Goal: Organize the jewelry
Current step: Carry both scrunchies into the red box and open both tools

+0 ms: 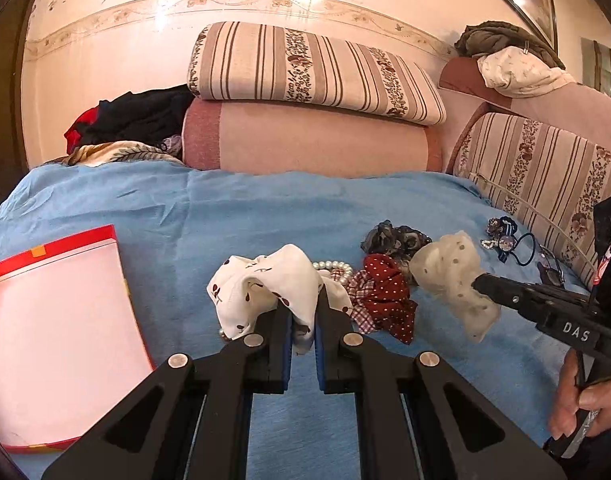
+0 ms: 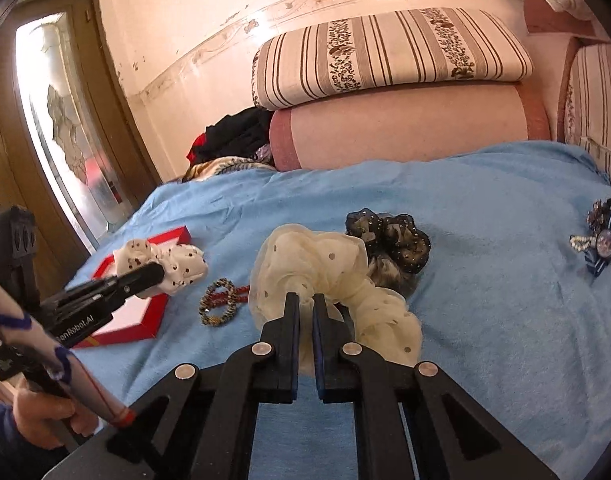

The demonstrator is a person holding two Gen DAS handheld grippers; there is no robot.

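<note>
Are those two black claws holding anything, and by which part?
Left gripper pinches the white cherry-print fabric scrunchie by its ruffled edge; right gripper pinches the cream dotted sheer scrunchie near its inner ring.

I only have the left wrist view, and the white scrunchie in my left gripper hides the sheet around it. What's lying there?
Observer: The right wrist view shows two bead bracelets on the sheet, between the box and the cream scrunchie.
Operator: Is the right gripper's hold on the cream one secure?
Observer: The right gripper pinches only a gathered fold near the scrunchie's centre hole. Its jaws are nearly together, and the rest of the scrunchie drapes off to the right.
</note>
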